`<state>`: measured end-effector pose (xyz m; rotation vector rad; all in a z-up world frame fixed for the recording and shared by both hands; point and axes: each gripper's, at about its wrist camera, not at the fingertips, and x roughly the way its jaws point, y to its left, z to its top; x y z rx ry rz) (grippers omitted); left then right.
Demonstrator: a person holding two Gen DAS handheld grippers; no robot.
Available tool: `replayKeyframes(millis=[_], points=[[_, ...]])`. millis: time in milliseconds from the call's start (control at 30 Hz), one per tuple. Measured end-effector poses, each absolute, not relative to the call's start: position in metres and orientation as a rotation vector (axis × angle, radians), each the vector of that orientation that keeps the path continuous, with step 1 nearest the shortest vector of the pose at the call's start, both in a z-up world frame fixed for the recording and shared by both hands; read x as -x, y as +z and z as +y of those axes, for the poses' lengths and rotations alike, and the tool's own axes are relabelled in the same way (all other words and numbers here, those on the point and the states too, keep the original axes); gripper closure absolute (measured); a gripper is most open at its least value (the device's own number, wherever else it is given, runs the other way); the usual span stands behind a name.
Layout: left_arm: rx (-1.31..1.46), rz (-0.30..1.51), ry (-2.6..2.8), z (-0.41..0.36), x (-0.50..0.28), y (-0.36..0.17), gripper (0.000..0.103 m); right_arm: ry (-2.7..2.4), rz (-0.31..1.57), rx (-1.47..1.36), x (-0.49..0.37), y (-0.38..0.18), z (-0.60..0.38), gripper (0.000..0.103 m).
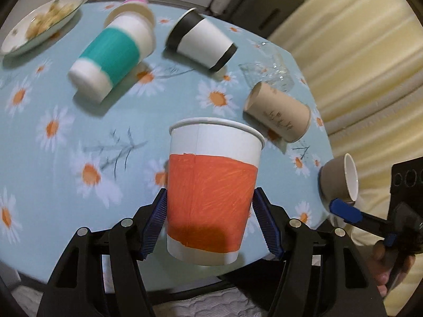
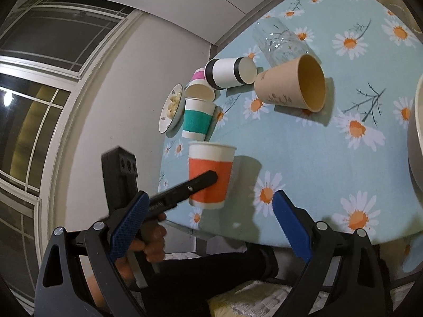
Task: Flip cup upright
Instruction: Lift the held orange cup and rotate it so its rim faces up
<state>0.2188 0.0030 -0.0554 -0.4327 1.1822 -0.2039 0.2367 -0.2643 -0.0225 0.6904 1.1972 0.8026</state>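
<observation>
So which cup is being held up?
The orange cup. The left tool grips it, rim up, unlike the teal cup, black-and-white cup and tan cup, all lying on their sides on the table.

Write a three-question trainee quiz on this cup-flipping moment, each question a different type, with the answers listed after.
1. True or false: the orange-banded paper cup sits rim-up between the jaws of the left gripper.
2. Multiple choice: the right gripper is A) shut on the tan paper cup, B) open and holding nothing, C) shut on the clear glass.
3. Fill in: the black-and-white paper cup lies on its ____ on the daisy tablecloth.

Key: 1 true; 2 B; 3 side.
</observation>
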Motion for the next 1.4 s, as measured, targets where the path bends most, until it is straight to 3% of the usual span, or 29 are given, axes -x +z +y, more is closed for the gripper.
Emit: replayKeyframes(millis=[600,700,1400], points=[[0.574,1.138,-0.067,0.004,-0.185,-0.074,0.039,0.78,1.221,-0.673,-0.227,-0.025,-0.27,0.01],[0.574,1.143,-0.051,0.005,-0.185,-0.074,0.025,0.762,1.222,-0.678,-0.229,-0.025,-0.272,0.01],[0.61,1.079,-0.08,0.029,-0.163,-0.056,0.025,0.775,1.292,-0.59,-0.23,-0.043,-0.243,0.01]])
